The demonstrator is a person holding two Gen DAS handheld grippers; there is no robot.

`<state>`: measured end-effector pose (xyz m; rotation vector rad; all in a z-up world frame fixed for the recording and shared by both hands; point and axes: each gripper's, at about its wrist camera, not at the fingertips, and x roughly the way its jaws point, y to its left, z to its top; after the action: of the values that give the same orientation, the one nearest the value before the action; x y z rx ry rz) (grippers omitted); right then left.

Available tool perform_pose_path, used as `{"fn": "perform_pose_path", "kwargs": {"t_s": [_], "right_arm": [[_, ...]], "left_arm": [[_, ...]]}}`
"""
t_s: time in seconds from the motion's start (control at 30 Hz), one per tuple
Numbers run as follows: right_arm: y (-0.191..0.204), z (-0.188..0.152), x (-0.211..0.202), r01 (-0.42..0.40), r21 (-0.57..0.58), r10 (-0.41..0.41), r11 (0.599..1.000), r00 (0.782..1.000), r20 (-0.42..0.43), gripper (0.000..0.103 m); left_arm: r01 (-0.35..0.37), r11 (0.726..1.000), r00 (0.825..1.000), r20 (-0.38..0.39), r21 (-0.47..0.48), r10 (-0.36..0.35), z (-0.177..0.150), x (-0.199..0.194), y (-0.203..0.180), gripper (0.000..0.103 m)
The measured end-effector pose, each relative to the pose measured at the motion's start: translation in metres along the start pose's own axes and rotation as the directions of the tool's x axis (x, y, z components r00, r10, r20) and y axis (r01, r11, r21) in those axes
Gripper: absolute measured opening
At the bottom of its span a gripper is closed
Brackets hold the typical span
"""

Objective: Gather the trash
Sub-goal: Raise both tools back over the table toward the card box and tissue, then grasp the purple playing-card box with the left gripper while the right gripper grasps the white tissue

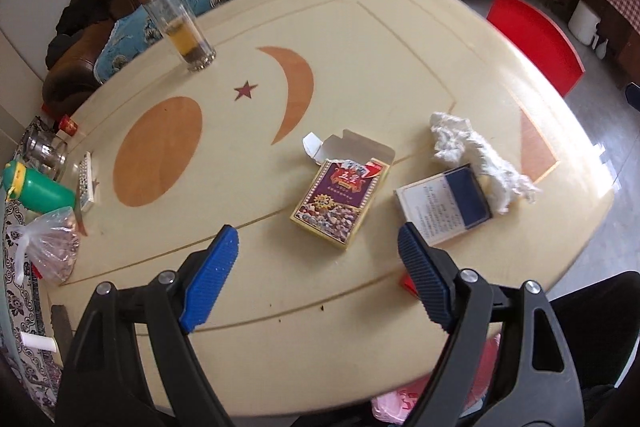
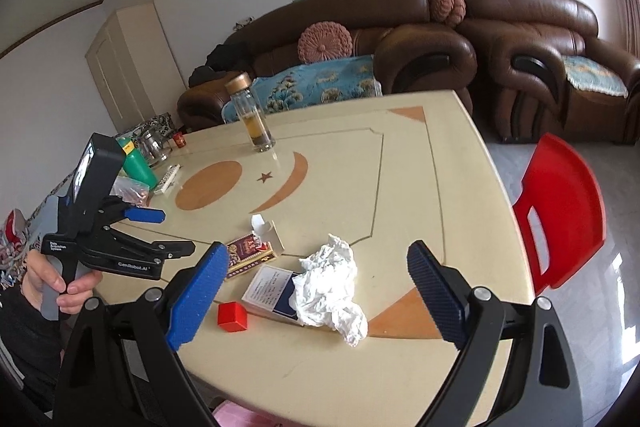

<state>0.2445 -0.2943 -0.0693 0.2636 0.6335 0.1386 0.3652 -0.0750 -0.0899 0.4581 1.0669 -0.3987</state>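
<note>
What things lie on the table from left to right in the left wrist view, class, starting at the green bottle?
Green bottle → glass bottle → open card box → blue-and-white pack → tissue.

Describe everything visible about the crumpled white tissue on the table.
The crumpled tissue is a white, soft-looking paper wad, twisted into an irregular elongated lump with ragged ends. It lies loose on the cream table, draped partly over the blue end of the white-and-blue cigarette pack. Neither gripper touches it; the right gripper hangs open just short of it, fingers either side in that view.
</note>
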Motion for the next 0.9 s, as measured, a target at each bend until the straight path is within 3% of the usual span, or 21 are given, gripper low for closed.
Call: {"fn": "perform_pose_path", "kwargs": {"t_s": [0.37,0.9], "right_arm": [[-0.012,-0.014,0.054,-0.038,0.043,0.041,0.998,0.996,-0.076,0.089],[-0.017,-0.033,0.114,-0.070,0.068,0.081,0.995,0.980,-0.183,0.089]], "left_arm": [[-0.014,0.998,0.999,-0.049,0.064,0.017,0.006,0.046,-0.002,0.080],[0.096,0.974,0.992,-0.097,0.204,-0.077,0.012,0.092,-0.003,0.080]]}}
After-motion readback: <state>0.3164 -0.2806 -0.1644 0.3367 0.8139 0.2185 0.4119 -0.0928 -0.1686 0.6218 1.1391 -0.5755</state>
